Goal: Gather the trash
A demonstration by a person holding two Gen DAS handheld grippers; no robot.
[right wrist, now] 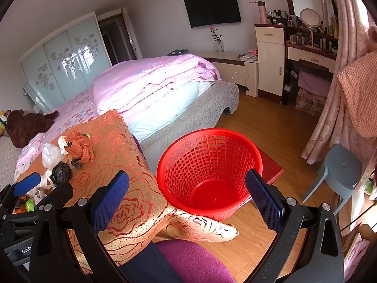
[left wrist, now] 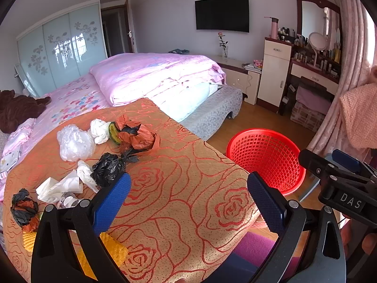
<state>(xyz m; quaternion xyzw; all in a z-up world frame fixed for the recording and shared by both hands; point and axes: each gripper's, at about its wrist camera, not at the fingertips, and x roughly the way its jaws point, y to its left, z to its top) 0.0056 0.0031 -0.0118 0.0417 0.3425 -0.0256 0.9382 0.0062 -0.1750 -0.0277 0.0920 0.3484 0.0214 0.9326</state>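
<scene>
Trash lies on an orange rose-patterned cloth (left wrist: pixel 179 188) on the bed: a clear plastic bag (left wrist: pixel 74 142), white tissue (left wrist: pixel 100 131), an orange and black bag (left wrist: pixel 137 136), a black bag (left wrist: pixel 108 168), crumpled white paper (left wrist: pixel 60 186), another orange-black wad (left wrist: pixel 24 210) and a yellow piece (left wrist: pixel 113 247). My left gripper (left wrist: pixel 188 202) is open and empty above the cloth, right of the trash. An empty red mesh basket (right wrist: pixel 209 172) stands on the floor; it also shows in the left wrist view (left wrist: pixel 266 158). My right gripper (right wrist: pixel 186 200) is open and empty above the basket.
Folded pink quilt (left wrist: pixel 155 75) lies on the bed behind the cloth. A grey-blue stool (right wrist: pixel 339 174) stands right of the basket. A dresser with bottles (right wrist: pixel 308 35), pink curtains (right wrist: pixel 341 94) and a purple-clad knee (right wrist: pixel 188 259) are nearby.
</scene>
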